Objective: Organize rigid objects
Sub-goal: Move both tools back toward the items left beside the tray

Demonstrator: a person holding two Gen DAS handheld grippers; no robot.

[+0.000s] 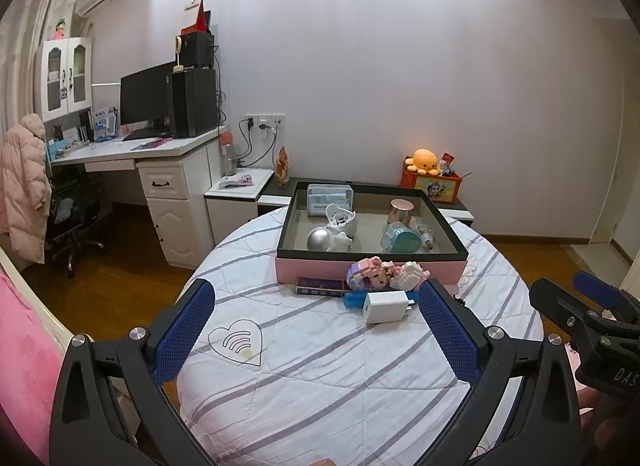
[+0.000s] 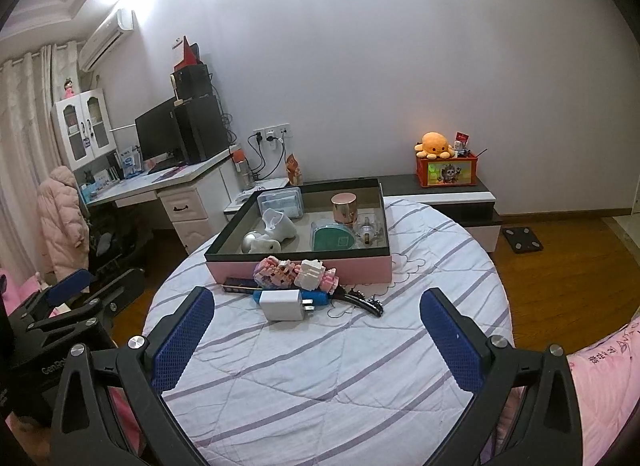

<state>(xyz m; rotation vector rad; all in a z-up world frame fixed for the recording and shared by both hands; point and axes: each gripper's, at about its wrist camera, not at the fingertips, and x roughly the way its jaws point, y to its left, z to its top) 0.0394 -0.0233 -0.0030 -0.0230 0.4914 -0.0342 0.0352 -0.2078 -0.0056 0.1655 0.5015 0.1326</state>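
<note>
Both blue-padded grippers, left (image 1: 316,330) and right (image 2: 316,334), gape wide, empty; approach the white plastic charger cube (image 2: 282,304) squarely, then lift into the pink-sided tray (image 2: 304,268)

Right gripper (image 1: 592,306) body, right of the tray (image 1: 372,256): white letters "DAS", cut off by the frame edge.
Left gripper (image 2: 80,298) body, left of the tray: "GenRob", partly hidden.
Clear box (image 1: 330,197) label, tray's far-left corner: "Dental F…", the remainder unreadable.
</note>
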